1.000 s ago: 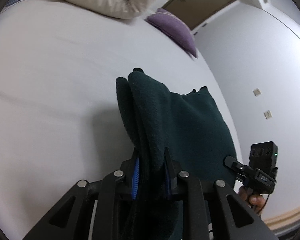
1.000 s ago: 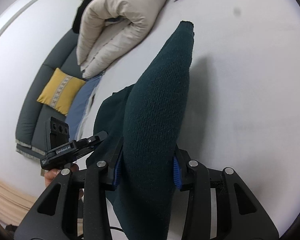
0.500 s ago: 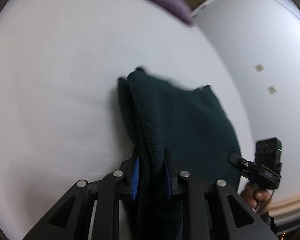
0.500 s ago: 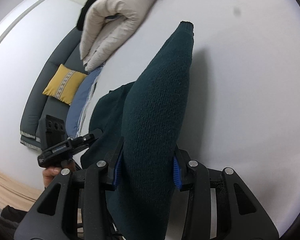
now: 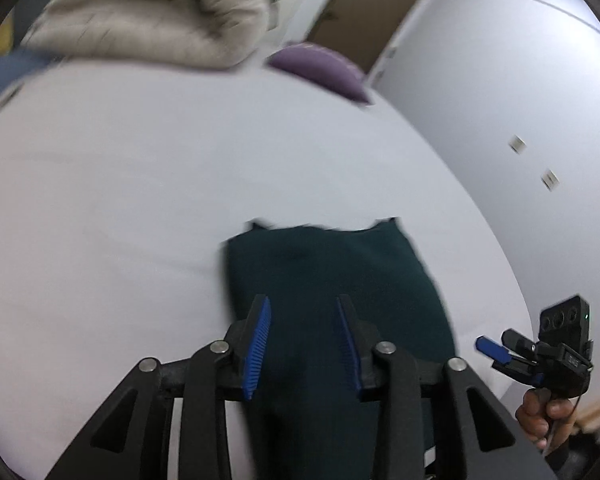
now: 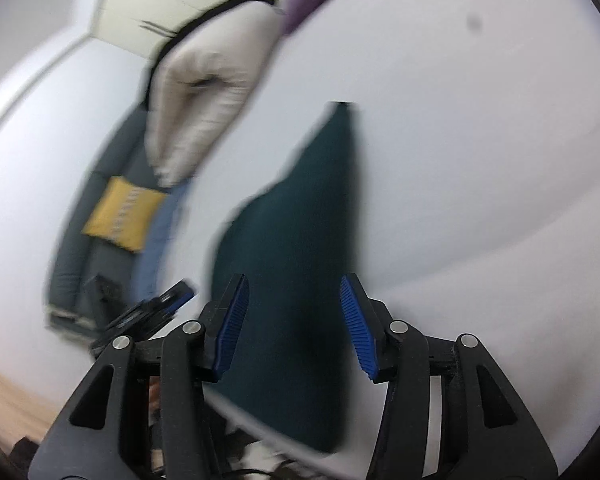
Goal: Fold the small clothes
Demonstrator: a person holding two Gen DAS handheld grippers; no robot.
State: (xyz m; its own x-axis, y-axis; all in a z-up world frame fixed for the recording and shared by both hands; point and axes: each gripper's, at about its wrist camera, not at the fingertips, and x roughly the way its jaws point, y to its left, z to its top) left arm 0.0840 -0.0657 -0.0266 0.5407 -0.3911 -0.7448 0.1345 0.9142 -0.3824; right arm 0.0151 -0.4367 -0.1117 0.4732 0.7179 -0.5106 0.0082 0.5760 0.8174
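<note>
Both pictures are blurred by motion. In the left wrist view the left tongs (image 5: 303,320) stand wide at the bottom centre, their blue pads apart with nothing pinched between them; the dark green garment (image 5: 332,280) lies on the white bed (image 5: 120,200) in the lower middle of the frame, passing under the gap. The right tongs (image 5: 496,350) show at the lower right edge, held in a hand (image 5: 544,416). In the right wrist view the right tongs (image 6: 294,312) are also spread wide, gripping nothing, and the garment (image 6: 300,240) runs from the bottom centre up toward mid-frame on the bed (image 6: 480,160). A beige duvet (image 5: 152,24) sits at upper left, a purple pillow (image 5: 320,68) at top centre, and a yellow cushion (image 6: 122,214) at the left.
</note>
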